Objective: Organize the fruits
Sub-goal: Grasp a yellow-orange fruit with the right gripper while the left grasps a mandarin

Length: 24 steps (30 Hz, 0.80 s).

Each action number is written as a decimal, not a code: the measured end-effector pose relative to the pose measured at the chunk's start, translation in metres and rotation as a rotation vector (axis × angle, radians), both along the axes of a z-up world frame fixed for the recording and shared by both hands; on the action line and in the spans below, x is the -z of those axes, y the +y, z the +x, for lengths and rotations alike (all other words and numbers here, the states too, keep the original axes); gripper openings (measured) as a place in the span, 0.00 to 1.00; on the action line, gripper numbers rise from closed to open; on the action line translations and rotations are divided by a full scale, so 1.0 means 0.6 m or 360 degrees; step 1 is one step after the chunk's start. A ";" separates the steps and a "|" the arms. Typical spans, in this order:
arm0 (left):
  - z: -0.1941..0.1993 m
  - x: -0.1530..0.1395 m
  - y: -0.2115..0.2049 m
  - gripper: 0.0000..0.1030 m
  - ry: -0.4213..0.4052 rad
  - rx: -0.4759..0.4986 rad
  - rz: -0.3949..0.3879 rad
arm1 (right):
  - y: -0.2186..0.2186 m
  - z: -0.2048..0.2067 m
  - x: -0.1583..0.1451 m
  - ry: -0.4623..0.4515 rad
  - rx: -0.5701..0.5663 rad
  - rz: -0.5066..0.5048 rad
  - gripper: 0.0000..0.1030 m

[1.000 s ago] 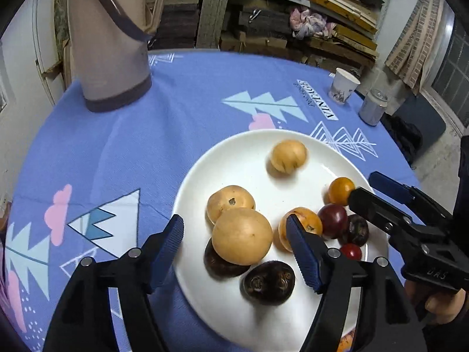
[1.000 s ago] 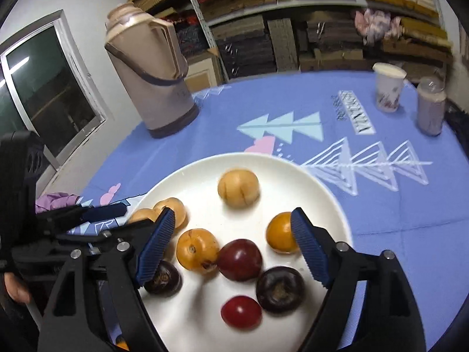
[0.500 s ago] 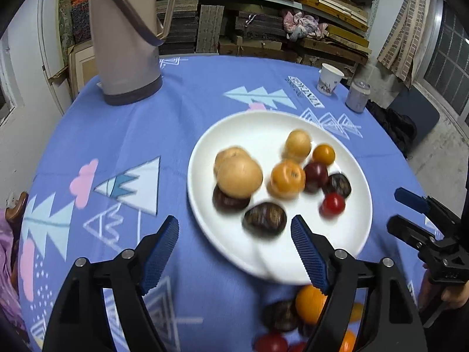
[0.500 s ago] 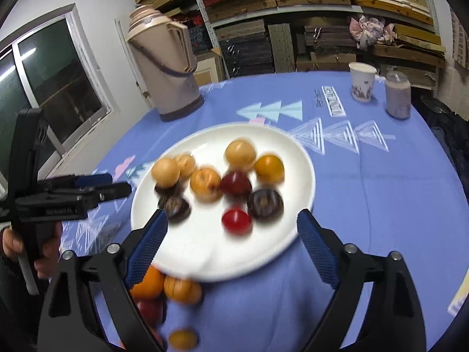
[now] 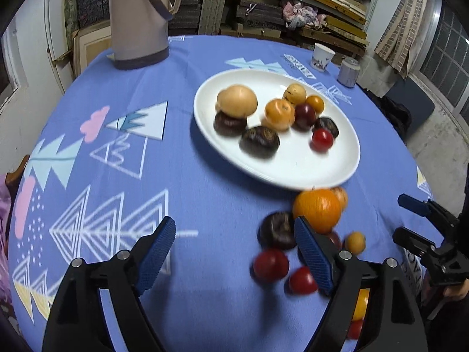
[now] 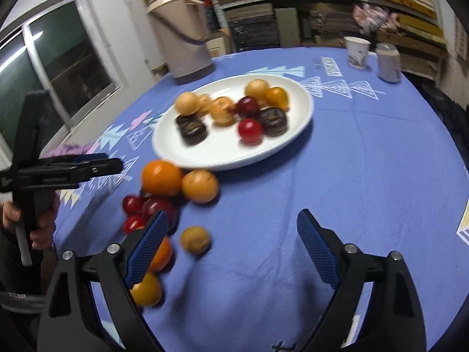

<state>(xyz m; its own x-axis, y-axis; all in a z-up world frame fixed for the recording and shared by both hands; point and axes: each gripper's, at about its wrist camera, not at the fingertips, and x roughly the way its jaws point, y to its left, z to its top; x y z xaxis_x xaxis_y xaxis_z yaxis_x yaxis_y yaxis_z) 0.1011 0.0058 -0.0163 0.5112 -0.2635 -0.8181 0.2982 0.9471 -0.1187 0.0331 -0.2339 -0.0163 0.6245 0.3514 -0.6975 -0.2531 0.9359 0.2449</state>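
A white plate (image 5: 293, 176) (image 6: 222, 152) on the blue tablecloth holds several fruits: tan, orange, dark brown and red. Loose fruits lie on the cloth in front of it, among them a big orange (image 5: 318, 209) (image 6: 161, 177), a dark fruit (image 5: 277, 230) and a small tan one (image 6: 195, 239). My left gripper (image 5: 233, 228) (image 6: 112, 160) hovers near that heap, its jaws opening and its pads touching nothing. My right gripper (image 6: 233, 220) (image 5: 404, 217) is open over bare cloth, with the heap at its left finger.
A tall beige thermos jug (image 5: 137, 20) (image 6: 181, 38) stands at the far left of the table. A paper cup (image 5: 321, 57) and a small can (image 5: 348, 70) are at the far right. Stacked shelves lie behind, and the round table's edge curves close on both sides.
Both grippers have drawn back from over the plate toward the near side of the table, jaws wider. The heap of loose fruits has come into view.
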 end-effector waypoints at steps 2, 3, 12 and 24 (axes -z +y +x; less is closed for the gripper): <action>-0.007 0.003 0.003 0.81 0.0012 -0.0008 -0.0006 | 0.008 -0.005 -0.001 0.0003 -0.0035 -0.0001 0.85; -0.011 0.004 0.006 0.81 0.0018 -0.0012 -0.0012 | 0.012 -0.010 -0.001 0.0007 -0.0055 0.0010 0.85; -0.032 0.011 0.012 0.81 0.0042 -0.0012 -0.0012 | 0.037 -0.063 -0.004 0.0062 -0.0241 0.0009 0.85; -0.058 0.025 0.012 0.81 0.0071 -0.0011 0.0026 | 0.087 -0.076 0.029 0.0143 -0.0374 0.0018 0.52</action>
<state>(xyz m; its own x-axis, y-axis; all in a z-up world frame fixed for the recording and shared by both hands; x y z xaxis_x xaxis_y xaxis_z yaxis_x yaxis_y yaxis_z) 0.0662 0.0130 -0.0313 0.4761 -0.2462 -0.8443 0.2862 0.9511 -0.1160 -0.0127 -0.1815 -0.0338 0.4605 0.4878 -0.7416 -0.4404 0.8510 0.2863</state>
